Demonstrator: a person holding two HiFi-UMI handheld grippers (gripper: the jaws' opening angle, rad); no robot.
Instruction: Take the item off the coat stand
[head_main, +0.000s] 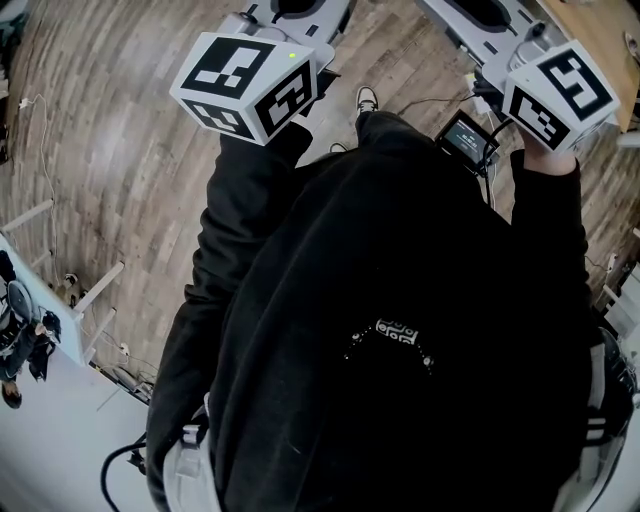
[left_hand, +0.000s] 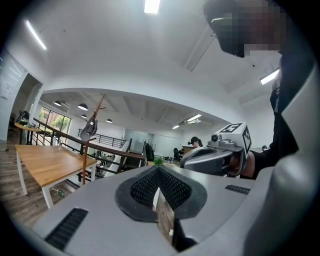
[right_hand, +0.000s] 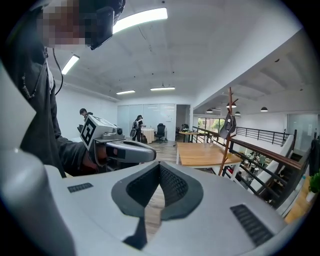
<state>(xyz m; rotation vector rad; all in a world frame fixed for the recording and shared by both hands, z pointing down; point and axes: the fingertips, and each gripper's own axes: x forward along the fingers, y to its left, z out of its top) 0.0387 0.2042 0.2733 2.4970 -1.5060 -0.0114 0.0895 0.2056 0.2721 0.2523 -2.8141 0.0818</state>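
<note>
— What's closest to you?

— The person in the black sweater (head_main: 400, 300), holding both tools out in front. The left gripper (left_hand: 158, 172) has its jaws pressed together with nothing between them. The right gripper (right_hand: 160, 170) is clenched the same way, also empty.

— Why shut?

— I'd guess because nothing is within reach yet. Both point roughly level, side by side, which looks like a carrying pose and not a reaching one.

— And beyond them?

— The plank floor (head_main: 120, 130), then a long wooden table (left_hand: 45, 160). It sits at about nine o'clock off the left gripper's nose and one o'clock off the right's.

— Where's the coat stand?

— The coat stand (left_hand: 86, 150) rises just beside the table's corner, in front of the dark railing (left_hand: 112, 147). That's ten o'clock from the left gripper and two o'clock from the right, so I judge it roughly straight ahead of the person.

— And the item?

— The dark item (left_hand: 88, 129) hangs from an upper branch, against the pole. It could be a bag or a cap; it's too small to tell. It's well apart from both grippers and not yet taken.

— What next?

— Probably closing in beside the table, opening one pair of jaws, then lifting the item up off its branch.
</note>
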